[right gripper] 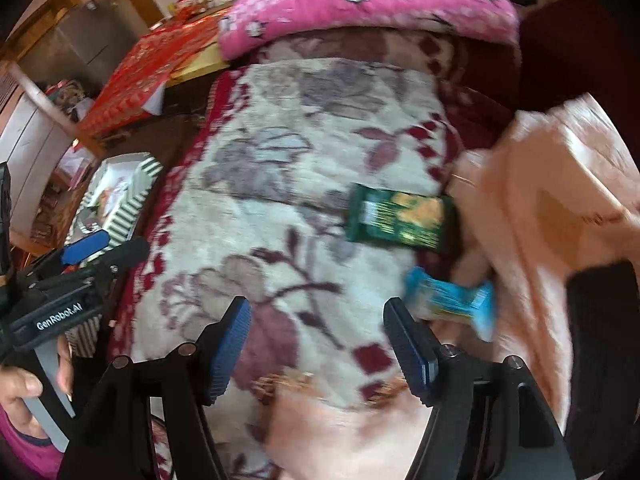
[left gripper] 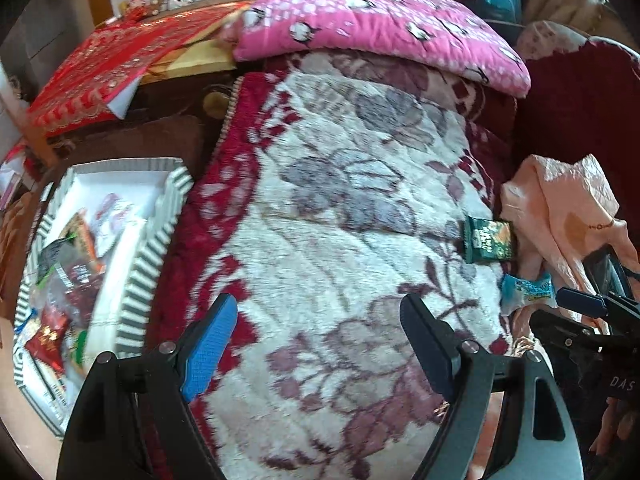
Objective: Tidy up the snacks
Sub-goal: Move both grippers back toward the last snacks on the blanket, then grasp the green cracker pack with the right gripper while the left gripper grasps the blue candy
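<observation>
Right claw (right gripper: 316,344) is hanging spread and empty over the floral blanket (right gripper: 280,200), jaws widening; the blue snack packet (right gripper: 448,298) is lying just beyond its right finger, long axis crosswise, nearer this hand. Left claw (left gripper: 320,340) is also gaping empty.

A dark green snack packet (right gripper: 400,219) lies flat, beyond the right finger (right gripper: 412,350). A light blue wrapped snack (right gripper: 450,300) lies just past that fingertip, tilted. More snack packets (left gripper: 68,280) fill a striped tray (left gripper: 148,252), left of the blue finger (left gripper: 210,344).
</observation>
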`<state>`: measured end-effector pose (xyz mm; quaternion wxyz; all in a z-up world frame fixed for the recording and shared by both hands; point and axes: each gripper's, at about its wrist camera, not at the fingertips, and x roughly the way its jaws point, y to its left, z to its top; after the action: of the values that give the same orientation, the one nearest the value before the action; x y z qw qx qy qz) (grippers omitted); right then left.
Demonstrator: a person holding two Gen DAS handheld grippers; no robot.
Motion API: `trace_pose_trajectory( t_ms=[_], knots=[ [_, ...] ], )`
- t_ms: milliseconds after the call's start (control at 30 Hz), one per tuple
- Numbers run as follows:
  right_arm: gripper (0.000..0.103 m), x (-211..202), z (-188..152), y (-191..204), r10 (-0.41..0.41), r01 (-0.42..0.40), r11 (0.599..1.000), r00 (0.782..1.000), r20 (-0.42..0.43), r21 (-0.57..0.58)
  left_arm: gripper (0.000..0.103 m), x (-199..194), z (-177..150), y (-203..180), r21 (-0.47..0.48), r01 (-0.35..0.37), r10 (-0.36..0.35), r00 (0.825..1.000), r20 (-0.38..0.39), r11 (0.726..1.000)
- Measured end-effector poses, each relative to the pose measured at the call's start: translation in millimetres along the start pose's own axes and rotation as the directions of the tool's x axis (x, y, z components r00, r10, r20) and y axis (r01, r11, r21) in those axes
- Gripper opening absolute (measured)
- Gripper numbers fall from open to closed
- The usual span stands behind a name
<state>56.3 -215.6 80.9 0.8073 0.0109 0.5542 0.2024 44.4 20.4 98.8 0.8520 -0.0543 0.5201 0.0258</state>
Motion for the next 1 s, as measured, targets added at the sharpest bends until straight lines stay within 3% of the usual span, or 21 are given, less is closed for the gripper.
trace_pose_trajectory(
  t_ms=[233, 367, 433, 533, 700, 800, 900, 967, 1000],
  knots=[
    [0.074, 8.7, 2.9, -34.9, -0.013, 0.013, 0.999, 1.0, -0.009, 0.053, 0.083, 18.5, 6.6, -28.7, 0.047, 0.031, -0.029, 0.999, -0.044, 0.998],
    [0.075, 24.0, 24.5, -29.7, -0.086, 0.081, 0.989, 0.996, -0.039, -0.124, 0.083, 24.4, 4.2, -30.5, 0.063, 0.028, -0.024, 0.998, -0.061, 0.998],
    [0.075, 34.6, 35.6, -22.5, -0.141, 0.125, 0.959, 0.989, -0.047, -0.256, 0.083, 28.1, 3.2, -26.6, 0.053, 0.021, -0.018, 0.997, -0.071, 0.998],
    [0.077, 54.0, 49.6, -13.0, -0.214, 0.164, 0.88, 0.975, -0.065, -0.445, 0.083, 32.9, 1.8, -18.2, 0.025, 0.019, -0.017, 0.996, -0.088, 1.0],
    [0.078, 83.1, 61.1, -4.4, -0.274, 0.148, 0.723, 0.958, -0.083, -0.675, 0.083, 38.9, 2.8, -9.3, 0.009, 0.003, -0.002, 0.994, -0.107, 1.0],
    [0.081, 95.4, 62.6, -3.0, -0.264, 0.092, 0.656, 0.958, -0.113, -0.749, 0.083, 43.3, 5.1, -7.6, 0.005, 0.001, 0.0, 0.993, -0.119, 1.0],
    [0.083, 110.8, 65.9, -6.6, -0.281, 0.065, 0.617, 0.949, -0.142, -0.784, 0.083, 47.2, 7.1, -8.1, 0.001, 0.004, -0.004, 0.992, -0.128, 1.0],
    [0.083, 119.6, 70.0, -11.8, -0.285, 0.053, 0.629, 0.944, -0.167, -0.776, 0.083, 49.4, 7.0, -9.8, 0.003, 0.007, -0.006, 0.991, -0.131, 1.0],
    [0.083, 121.5, 73.0, -14.5, -0.266, 0.034, 0.653, 0.946, -0.187, -0.757, 0.083, 51.0, 6.2, -11.9, 0.009, 0.01, -0.009, 0.991, -0.136, 1.0]
  ],
)
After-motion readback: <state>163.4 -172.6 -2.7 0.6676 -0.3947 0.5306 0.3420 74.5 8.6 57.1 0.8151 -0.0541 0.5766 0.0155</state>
